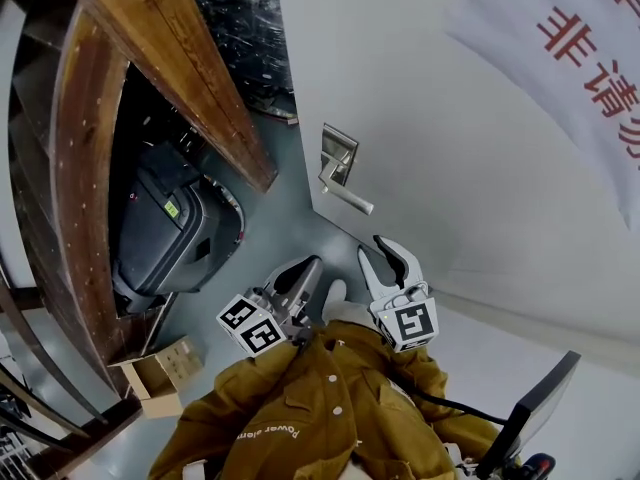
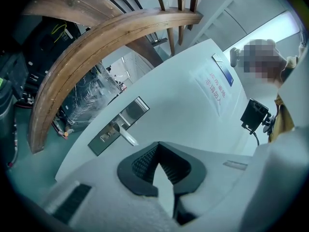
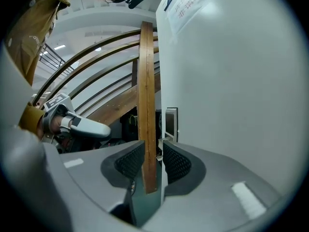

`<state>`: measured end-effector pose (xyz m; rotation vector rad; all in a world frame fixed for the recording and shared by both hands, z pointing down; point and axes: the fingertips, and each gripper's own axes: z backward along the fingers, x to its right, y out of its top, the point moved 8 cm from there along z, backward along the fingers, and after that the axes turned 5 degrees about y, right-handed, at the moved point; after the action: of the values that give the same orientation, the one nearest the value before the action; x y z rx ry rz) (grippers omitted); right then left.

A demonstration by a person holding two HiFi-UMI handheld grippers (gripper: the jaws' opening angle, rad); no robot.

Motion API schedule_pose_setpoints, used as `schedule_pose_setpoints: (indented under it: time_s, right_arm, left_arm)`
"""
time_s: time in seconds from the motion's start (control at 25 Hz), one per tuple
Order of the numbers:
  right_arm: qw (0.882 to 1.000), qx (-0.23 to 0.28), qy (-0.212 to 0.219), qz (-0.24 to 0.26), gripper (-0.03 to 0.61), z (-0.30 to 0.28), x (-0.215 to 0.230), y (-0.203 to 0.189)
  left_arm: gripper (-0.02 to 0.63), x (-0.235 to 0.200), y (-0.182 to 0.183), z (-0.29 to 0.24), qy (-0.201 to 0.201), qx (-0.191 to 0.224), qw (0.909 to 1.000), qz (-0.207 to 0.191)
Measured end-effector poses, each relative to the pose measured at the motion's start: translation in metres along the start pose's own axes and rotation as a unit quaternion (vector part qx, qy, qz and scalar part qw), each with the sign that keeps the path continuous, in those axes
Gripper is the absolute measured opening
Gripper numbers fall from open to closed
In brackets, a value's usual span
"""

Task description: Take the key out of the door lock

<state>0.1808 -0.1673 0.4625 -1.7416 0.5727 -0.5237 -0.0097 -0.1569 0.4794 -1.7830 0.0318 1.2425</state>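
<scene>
I can't pick out the key; it should sit in the lock plate (image 1: 338,154) by the lever handle (image 1: 347,201), mid-frame in the head view. I judge it light, stiff and slick, best pinched flat across its head. My left gripper (image 1: 308,268) has its fingers pressed together, empty; my right gripper (image 1: 378,252), below the handle, has its fingers partly apart, empty.

Grey-teal floor (image 1: 275,218) w/ a dark grey bin (image 1: 165,233) standing on it beside the wooden stair (image 1: 180,68), a small cardboard box (image 1: 160,368) nearer at left, plastic-wrapped goods (image 1: 240,28) at the back, white door (image 1: 450,148) meeting it at right.
</scene>
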Motion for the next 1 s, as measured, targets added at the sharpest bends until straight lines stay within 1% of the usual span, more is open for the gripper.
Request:
schedule_pose_setpoints:
  time_s: [0.2, 0.32, 0.36, 0.44, 0.48, 0.56, 0.64, 0.76, 0.84, 0.96, 1.0]
  right_arm:
    - [0.999, 0.024, -0.002, 0.046, 0.154, -0.012, 0.011, 0.006]
    - [0.998, 0.002, -0.002, 0.068, 0.181, -0.021, 0.017, 0.005]
    - [0.998, -0.010, -0.002, 0.067, 0.190, -0.025, 0.019, 0.004]
    - [0.998, -0.030, -0.004, 0.057, 0.230, -0.032, 0.025, 0.003]
    - [0.997, -0.036, -0.007, 0.061, 0.230, -0.035, 0.028, 0.004]
    - [0.995, -0.049, -0.011, 0.089, 0.232, -0.043, 0.033, 0.002]
    - [0.991, -0.068, -0.006, 0.119, 0.239, -0.054, 0.038, -0.004]
    - [0.984, -0.098, 0.003, 0.147, 0.250, -0.071, 0.048, -0.014]
    - [0.982, -0.112, 0.007, 0.151, 0.248, -0.081, 0.056, -0.020]
    - [0.982, -0.124, 0.022, 0.144, 0.228, -0.088, 0.063, -0.027]
    - [0.982, -0.125, 0.029, 0.141, 0.211, -0.088, 0.064, -0.028]
  left_arm:
    - [-0.001, -0.012, 0.002, -0.003, 0.010, 0.007, 0.9997, 0.022]
    - [-0.001, -0.014, 0.011, 0.001, 0.011, 0.015, 0.9996, 0.021]
    - [-0.001, -0.014, 0.014, 0.001, 0.009, 0.017, 0.9996, 0.020]
    - [0.000, -0.013, 0.019, 0.002, 0.006, 0.017, 0.9997, 0.019]
    - [0.000, -0.013, 0.020, 0.003, 0.004, 0.018, 0.9997, 0.018]
    - [0.000, -0.012, 0.024, 0.004, -0.001, 0.021, 0.9996, 0.020]
    - [0.000, -0.011, 0.025, 0.004, -0.004, 0.024, 0.9995, 0.023]
    - [0.000, -0.012, 0.026, 0.004, -0.007, 0.024, 0.9994, 0.024]
    - [-0.001, -0.013, 0.026, 0.006, -0.007, 0.027, 0.9993, 0.026]
    - [0.000, -0.013, 0.027, 0.007, -0.009, 0.031, 0.9990, 0.030]
    - [0.000, -0.013, 0.027, 0.006, -0.010, 0.032, 0.9989, 0.033]
